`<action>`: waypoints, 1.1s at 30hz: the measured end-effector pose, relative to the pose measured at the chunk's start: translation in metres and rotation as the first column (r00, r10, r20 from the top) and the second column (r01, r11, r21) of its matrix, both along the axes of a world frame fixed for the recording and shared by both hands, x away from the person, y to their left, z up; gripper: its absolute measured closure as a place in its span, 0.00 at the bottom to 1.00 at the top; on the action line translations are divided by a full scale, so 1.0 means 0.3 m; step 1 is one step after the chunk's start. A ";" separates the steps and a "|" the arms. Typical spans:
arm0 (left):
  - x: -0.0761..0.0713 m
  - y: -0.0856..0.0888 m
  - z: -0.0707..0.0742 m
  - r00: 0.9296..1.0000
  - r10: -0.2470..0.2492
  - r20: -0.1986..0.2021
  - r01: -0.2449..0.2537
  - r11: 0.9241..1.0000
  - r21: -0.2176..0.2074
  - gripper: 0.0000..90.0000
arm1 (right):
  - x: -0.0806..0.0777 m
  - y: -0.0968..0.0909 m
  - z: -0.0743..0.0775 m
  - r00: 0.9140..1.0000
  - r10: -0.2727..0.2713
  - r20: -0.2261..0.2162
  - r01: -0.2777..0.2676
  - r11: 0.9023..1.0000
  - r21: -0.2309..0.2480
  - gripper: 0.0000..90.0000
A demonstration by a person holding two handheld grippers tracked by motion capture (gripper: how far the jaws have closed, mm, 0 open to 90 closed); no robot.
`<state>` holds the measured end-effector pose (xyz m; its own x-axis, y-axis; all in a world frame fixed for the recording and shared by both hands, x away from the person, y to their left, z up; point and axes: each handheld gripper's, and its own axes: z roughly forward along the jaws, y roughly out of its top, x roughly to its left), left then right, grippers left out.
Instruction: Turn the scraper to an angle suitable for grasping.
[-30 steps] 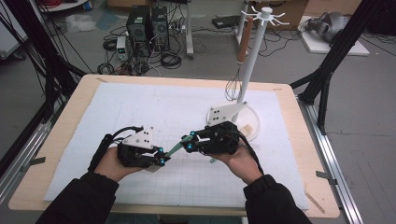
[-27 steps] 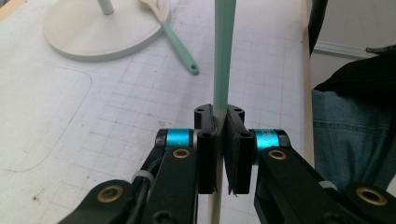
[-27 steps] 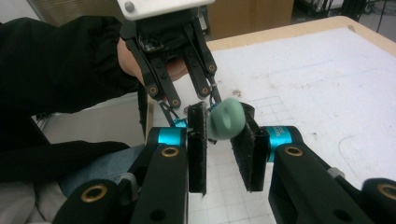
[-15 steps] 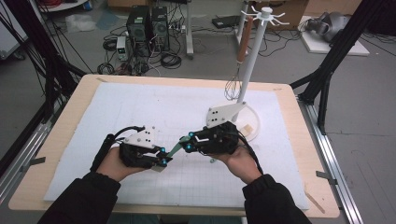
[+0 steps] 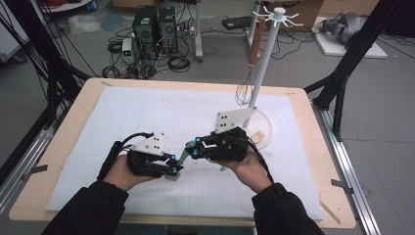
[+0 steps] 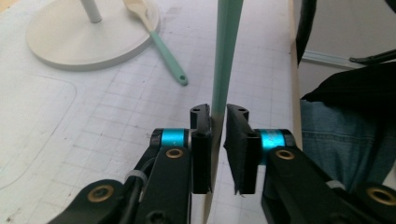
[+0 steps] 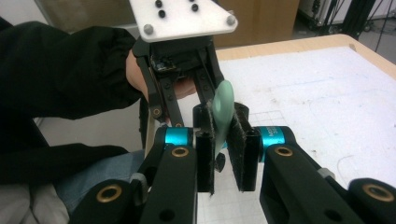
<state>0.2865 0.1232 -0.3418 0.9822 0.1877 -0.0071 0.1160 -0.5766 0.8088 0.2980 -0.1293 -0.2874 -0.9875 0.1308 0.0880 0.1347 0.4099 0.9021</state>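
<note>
Mint-green plastic spatula (image 5: pixel 182 157), flat and slim, spans between both grippers above the tabletop (image 5: pixel 147 112), long axis level. Left gripper (image 6: pixel 219 135) fingers clamp its blade end; right gripper (image 7: pixel 223 140) fingers pinch the rounded handle end.

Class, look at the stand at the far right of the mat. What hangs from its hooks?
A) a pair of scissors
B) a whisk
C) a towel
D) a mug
B: in the high view a wire whisk with a brown handle hangs from a hook of the white stand.
</note>
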 end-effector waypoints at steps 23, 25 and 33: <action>0.005 0.000 0.036 1.000 0.028 0.000 -0.028 0.994 -0.105 0.94 | 0.004 0.033 -0.057 0.999 -0.038 -0.019 0.038 0.999 0.033 0.88; 0.007 0.000 0.036 1.000 0.029 -0.008 -0.030 0.993 -0.118 0.94 | 0.004 0.033 -0.057 0.999 -0.037 -0.025 0.038 0.998 0.047 0.90; 0.004 0.001 0.028 0.999 0.052 0.001 -0.051 0.993 -0.106 0.83 | 0.006 0.024 -0.056 0.998 -0.048 -0.045 0.050 0.998 0.043 0.92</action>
<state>0.2877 0.1235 -0.3334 0.9713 0.2365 -0.0262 0.1404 -0.4811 0.8653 0.2999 -0.1221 -0.3041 -0.9750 0.1739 0.1380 0.1936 0.3614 0.9121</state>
